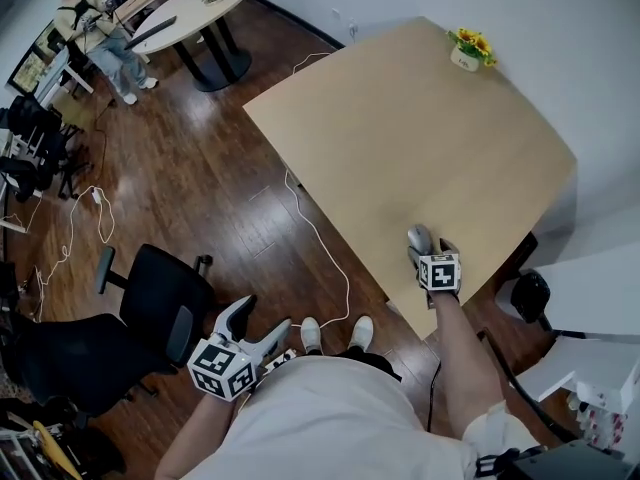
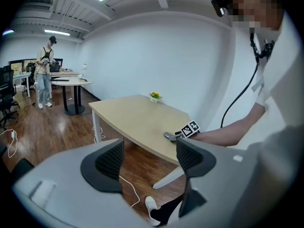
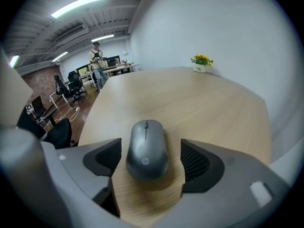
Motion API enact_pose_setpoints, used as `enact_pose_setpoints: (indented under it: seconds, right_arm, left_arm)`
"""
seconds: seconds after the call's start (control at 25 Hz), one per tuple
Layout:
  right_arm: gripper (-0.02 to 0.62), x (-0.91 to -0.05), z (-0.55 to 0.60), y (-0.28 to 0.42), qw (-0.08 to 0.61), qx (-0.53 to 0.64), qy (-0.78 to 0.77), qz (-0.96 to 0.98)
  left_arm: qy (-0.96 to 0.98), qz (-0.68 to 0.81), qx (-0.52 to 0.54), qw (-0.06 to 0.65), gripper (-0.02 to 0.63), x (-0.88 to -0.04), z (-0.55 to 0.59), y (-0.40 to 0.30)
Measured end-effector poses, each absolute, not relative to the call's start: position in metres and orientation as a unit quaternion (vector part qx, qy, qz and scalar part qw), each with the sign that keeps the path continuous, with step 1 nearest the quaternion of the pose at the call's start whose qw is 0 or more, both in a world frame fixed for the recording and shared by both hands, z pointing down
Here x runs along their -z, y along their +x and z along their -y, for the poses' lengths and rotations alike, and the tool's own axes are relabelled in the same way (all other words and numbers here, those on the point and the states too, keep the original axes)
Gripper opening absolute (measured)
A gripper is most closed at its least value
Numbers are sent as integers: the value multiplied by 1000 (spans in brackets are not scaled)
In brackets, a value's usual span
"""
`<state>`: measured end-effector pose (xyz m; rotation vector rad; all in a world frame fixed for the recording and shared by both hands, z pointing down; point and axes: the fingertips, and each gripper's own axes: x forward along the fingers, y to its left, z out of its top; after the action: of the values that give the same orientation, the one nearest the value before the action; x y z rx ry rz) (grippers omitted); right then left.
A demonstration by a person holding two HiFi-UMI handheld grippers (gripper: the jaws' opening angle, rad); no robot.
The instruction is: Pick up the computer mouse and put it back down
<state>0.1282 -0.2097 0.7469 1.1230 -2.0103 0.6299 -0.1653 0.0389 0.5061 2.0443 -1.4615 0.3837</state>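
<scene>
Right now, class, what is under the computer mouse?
The light wooden table: the computer mouse rests on it, between the open jaws of the right gripper. The patch directly beneath is covered by its body.

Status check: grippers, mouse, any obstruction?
Right gripper open, straddling mouse, pads clear. Left gripper open, empty, off table. Mouse flat on table. Nothing in the way.

The computer mouse (image 3: pixel 146 148) is dark grey with a paler logo. The table (image 1: pixel 400 138) is pale, fine-grained wood. At its far corner stand yellow flowers (image 1: pixel 472 40) in a white pot (image 1: pixel 464 61). The right gripper (image 3: pixel 148 156) is grey, with black ribbed pads (image 3: pixel 194 163) and a black-and-white checked cube (image 1: pixel 439 271). The floor (image 1: pixel 200 188) is dark reddish-brown planks.
</scene>
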Motion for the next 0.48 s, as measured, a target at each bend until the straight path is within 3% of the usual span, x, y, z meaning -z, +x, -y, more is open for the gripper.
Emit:
enact_pose_setpoints:
  seconds: [0.48]
  right_arm:
    - [387,-628,119,120,297,-219,450,813]
  left_arm:
    - [831,464,-132,276,319,-507,-15,-128]
